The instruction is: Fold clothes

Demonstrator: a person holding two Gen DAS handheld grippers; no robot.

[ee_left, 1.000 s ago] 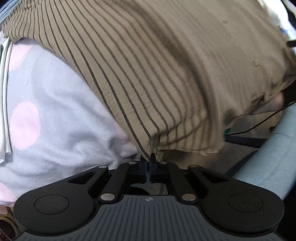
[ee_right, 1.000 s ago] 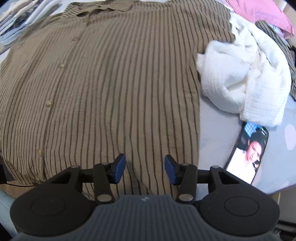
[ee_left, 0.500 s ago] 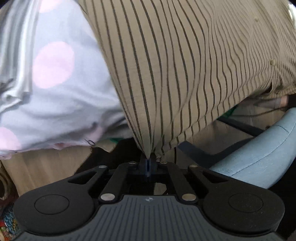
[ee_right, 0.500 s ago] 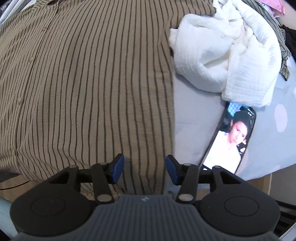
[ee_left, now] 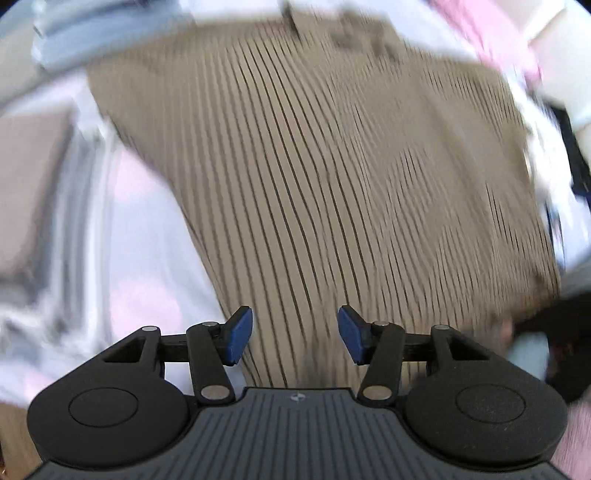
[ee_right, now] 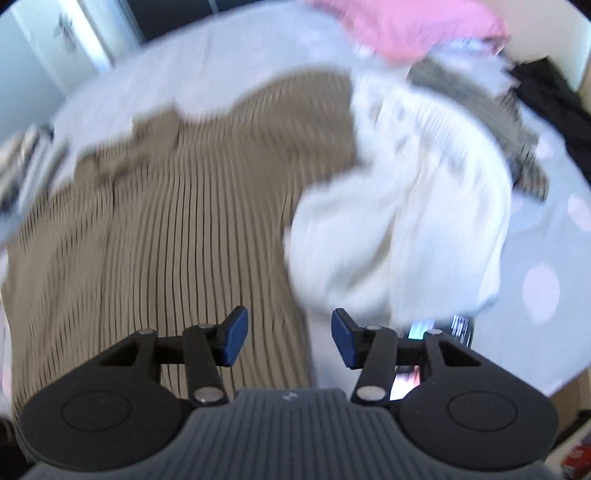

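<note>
A tan shirt with thin dark stripes [ee_left: 332, 177] lies spread flat on a pale bed sheet with pink dots [ee_left: 140, 258]. My left gripper [ee_left: 294, 336] hovers above the shirt's near edge; its jaws are opening and nothing is between the blue pads. In the right wrist view the same shirt [ee_right: 177, 229] fills the left half. My right gripper [ee_right: 289, 338] stands open above the shirt's right edge, with nothing in it. Both views are blurred by motion.
A crumpled white garment [ee_right: 413, 221] lies right of the shirt, with a dark striped piece [ee_right: 480, 110] and a pink cloth [ee_right: 406, 26] behind it. A phone [ee_right: 436, 332] with a lit screen lies by the right gripper's finger. The bed's front edge is close below.
The left gripper let go of the shirt's hem, opened and rose; the shirt now lies flat. The right gripper stayed open and rose, shifting toward the white garment.
</note>
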